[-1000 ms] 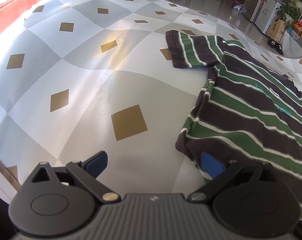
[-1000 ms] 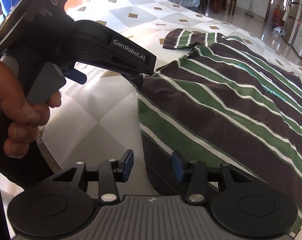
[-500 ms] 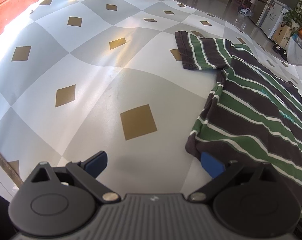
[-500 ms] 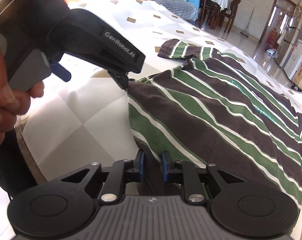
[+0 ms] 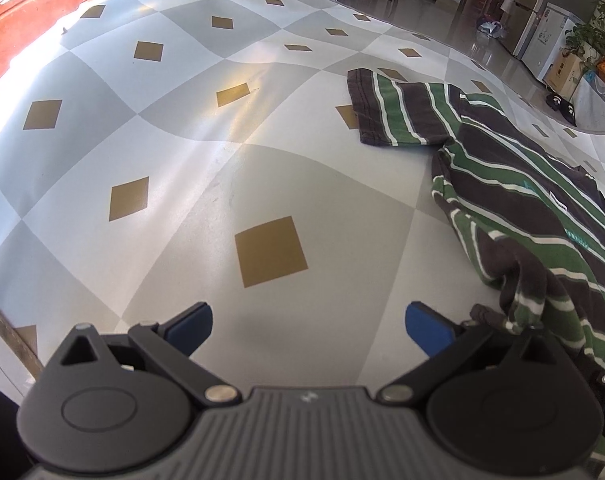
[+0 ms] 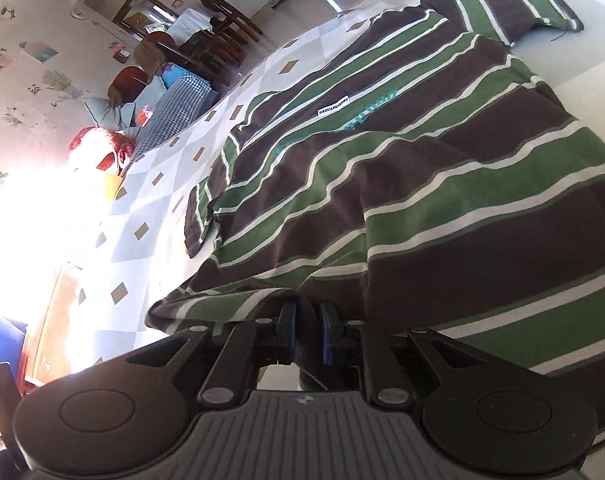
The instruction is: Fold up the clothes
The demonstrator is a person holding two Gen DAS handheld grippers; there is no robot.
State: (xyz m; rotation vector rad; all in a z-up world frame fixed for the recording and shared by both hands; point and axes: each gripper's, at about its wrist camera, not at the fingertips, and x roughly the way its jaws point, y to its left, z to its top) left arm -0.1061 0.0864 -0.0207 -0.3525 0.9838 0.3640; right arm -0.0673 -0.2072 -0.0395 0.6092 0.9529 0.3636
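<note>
A brown, green and white striped T-shirt (image 5: 522,200) lies on the checked tablecloth (image 5: 222,160), one sleeve spread at the far side. My left gripper (image 5: 308,324) is open and empty, low over the cloth just left of the shirt's bunched near corner (image 5: 518,292). In the right wrist view my right gripper (image 6: 306,328) is shut on the shirt's hem, and the shirt (image 6: 422,184) hangs lifted from it, stretching away over the table.
The table's near edge (image 5: 6,328) runs at the lower left. A red wooden bench (image 5: 30,12) stands beyond the far left. Chairs (image 6: 222,20) and a second table stand in the room behind.
My right gripper has closed on the hem, lifted it and turned, so its view is tilted. The shirt's near corner has bunched up and pulled right of the left gripper, which stays open.
</note>
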